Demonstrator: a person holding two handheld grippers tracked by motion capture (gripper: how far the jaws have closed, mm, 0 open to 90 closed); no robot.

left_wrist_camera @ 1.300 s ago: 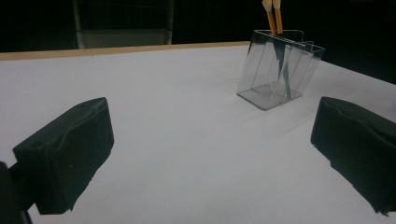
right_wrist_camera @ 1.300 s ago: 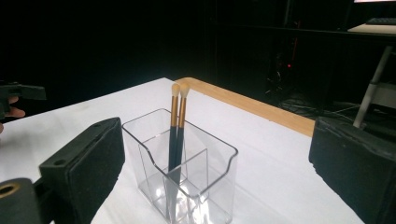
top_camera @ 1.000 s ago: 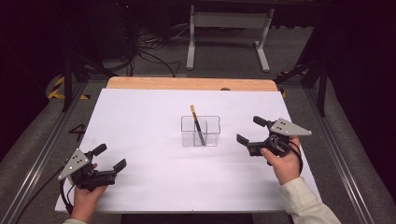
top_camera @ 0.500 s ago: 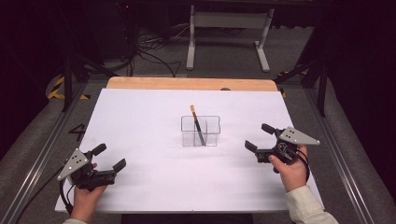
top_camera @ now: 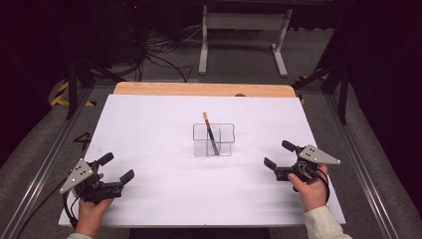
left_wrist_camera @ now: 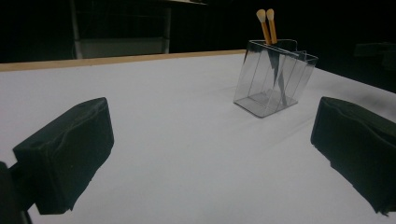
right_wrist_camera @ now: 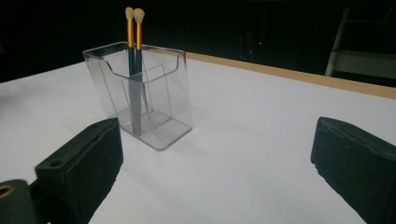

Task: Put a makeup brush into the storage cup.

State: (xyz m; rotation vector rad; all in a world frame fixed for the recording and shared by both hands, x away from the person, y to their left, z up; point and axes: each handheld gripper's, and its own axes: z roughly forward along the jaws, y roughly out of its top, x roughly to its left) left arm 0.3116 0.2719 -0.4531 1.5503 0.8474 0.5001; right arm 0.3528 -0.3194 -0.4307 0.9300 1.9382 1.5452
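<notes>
Makeup brushes with gold ferrules and dark handles (right_wrist_camera: 134, 60), two, are standing upright in the clear plastic compartmented holder (top_camera: 214, 140) at the centre of the white table sheet (top_camera: 149, 129). I am holding my left gripper (top_camera: 115, 168) at seven o'clock and my right gripper (top_camera: 278, 155) at four o'clock, both well apart from the holder, jaws spread wide and empty. Handling note: I judge any next reach should be approaching from above, gripping one handle without tipping the light holder.
</notes>
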